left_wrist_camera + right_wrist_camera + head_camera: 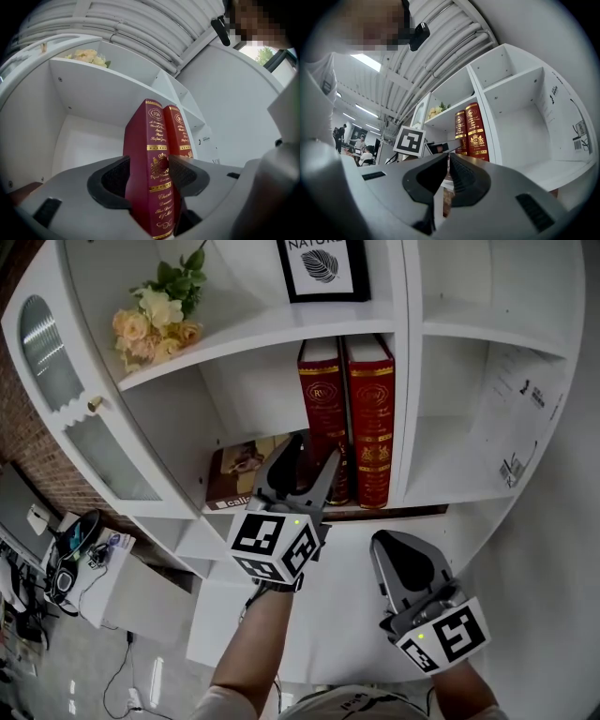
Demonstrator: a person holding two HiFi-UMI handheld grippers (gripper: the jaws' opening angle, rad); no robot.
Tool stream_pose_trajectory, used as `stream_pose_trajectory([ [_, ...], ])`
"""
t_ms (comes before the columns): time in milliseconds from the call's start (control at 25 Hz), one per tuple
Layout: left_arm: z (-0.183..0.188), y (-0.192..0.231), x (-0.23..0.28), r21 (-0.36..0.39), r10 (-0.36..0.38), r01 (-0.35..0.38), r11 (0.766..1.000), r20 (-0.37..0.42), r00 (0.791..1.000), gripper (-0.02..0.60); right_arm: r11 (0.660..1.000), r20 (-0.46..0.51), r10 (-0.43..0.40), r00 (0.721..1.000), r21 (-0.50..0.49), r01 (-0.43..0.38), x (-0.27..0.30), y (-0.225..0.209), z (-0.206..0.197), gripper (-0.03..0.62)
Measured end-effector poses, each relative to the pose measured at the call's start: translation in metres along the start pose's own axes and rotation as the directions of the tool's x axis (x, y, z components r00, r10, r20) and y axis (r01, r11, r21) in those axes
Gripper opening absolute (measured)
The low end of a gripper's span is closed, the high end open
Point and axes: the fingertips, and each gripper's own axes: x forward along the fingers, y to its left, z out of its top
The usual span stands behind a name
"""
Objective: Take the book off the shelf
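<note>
Two tall red books with gold print stand side by side on the white shelf point(281, 332). The left red book point(321, 395) point(152, 140) is between the jaws of my left gripper point(317, 452) point(149, 177). The pads press on both its covers, and the right jaw sits in the gap beside the right red book point(372, 418) point(180, 136). My right gripper point(392, 551) point(446, 165) hangs lower and to the right, in front of the shelf, shut with nothing in it. Both books point(471, 131) also show in the right gripper view.
A brown book point(242, 474) lies flat to the left of the red ones. Pale flowers point(155, 320) and a framed leaf print point(323, 268) stand on the shelf above. The right compartment point(469, 456) holds only stickers. A glass cabinet door point(56, 381) is at far left.
</note>
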Motion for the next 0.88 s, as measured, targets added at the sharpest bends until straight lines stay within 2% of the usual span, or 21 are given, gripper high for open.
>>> stream_pose_trajectory([
  [560,0.014,0.018,-0.003,0.019,0.077,-0.078,0.997,0.018,0.997,0.252,1.000,-0.014,0.010,1.000,0.021,-0.010,0.010,-0.002,-0.012,0.018],
  [880,0.042,0.031,0.000,0.031,0.183,-0.185,0.982,0.049,0.982,0.319,0.999,-0.003,0.021,1.000,0.034,-0.020,0.009,-0.010,-0.013,0.018],
])
